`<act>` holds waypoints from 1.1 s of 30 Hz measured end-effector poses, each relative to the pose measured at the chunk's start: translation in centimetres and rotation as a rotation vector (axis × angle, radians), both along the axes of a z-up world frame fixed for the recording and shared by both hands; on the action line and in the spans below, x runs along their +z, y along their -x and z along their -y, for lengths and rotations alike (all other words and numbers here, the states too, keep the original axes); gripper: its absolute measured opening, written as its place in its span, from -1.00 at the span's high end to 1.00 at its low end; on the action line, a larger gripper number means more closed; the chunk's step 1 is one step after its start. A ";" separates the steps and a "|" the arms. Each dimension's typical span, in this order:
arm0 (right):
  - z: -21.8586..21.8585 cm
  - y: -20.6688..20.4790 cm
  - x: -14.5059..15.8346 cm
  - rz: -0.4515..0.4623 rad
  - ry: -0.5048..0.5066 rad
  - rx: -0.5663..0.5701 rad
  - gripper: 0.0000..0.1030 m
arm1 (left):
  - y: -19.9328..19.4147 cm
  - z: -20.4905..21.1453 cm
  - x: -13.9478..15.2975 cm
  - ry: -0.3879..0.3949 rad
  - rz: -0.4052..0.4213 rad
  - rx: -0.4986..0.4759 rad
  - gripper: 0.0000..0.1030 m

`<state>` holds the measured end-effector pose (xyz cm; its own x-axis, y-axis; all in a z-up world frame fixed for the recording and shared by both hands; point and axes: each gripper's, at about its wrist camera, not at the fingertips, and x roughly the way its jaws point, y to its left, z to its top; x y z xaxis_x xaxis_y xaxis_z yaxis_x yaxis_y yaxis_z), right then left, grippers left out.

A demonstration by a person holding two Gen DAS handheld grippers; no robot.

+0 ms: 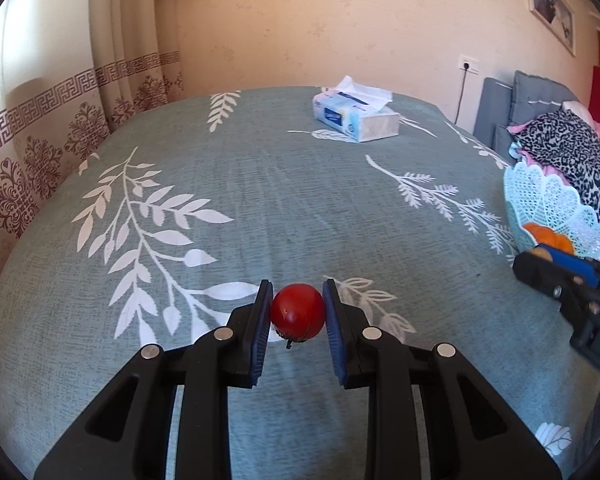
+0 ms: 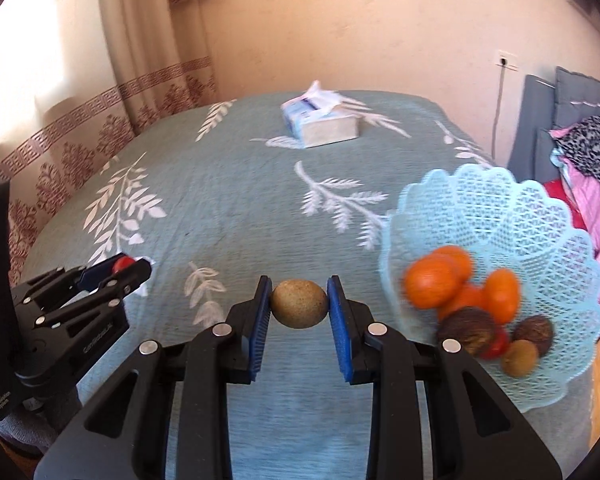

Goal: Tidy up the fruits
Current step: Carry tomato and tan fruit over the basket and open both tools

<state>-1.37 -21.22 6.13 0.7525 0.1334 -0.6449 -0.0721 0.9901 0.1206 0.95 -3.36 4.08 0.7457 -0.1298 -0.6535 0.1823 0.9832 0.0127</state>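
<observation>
Since both tongs are already loaded, this looks like the carry-to-the-basket part of the job. The left gripper (image 1: 297, 312) is pinching a small red fruit (image 1: 298, 311), cherry-tomato looking, right at its pad tips so it hangs clear over the leaf-print tablecloth (image 1: 260, 200). The right gripper (image 2: 299, 303) is clamped the same way on a tan speckled fruit (image 2: 299, 303). The pale blue lace-pattern basket (image 2: 540, 216) sits just to the right of the right tongs, already holding oranges and brownish fruit. A tissue box (image 1: 356, 118) is well beyond both, out of the way.
</observation>
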 end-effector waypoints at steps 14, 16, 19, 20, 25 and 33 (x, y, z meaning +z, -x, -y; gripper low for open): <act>8.0 2.1 0.9 0.040 -0.014 -0.179 0.43 | 0.8 4.2 0.8 -0.022 0.011 -0.085 0.50; 9.2 2.3 0.9 0.042 -0.017 -0.205 0.43 | 0.8 4.8 0.9 -0.023 0.013 -0.098 0.50; 10.6 2.5 0.6 0.038 -0.018 -0.235 0.43 | 0.9 5.6 1.1 -0.025 0.016 -0.114 0.50; 11.0 2.5 0.5 0.034 -0.020 -0.245 0.43 | 0.9 5.8 1.2 -0.024 0.017 -0.121 0.50; 12.5 2.7 -0.2 0.025 -0.033 -0.286 0.37 | 1.1 7.4 1.6 -0.027 0.019 -0.155 0.50; 14.5 4.0 0.0 0.058 -0.033 -0.350 0.14 | 1.5 10.8 2.4 -0.014 0.019 -0.240 0.50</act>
<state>-5.40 -35.72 6.08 0.7917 -0.1189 -0.5993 0.2631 0.9516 0.1588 -0.56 -14.13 6.44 0.7070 -0.2955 -0.6426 0.4099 0.9116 0.0319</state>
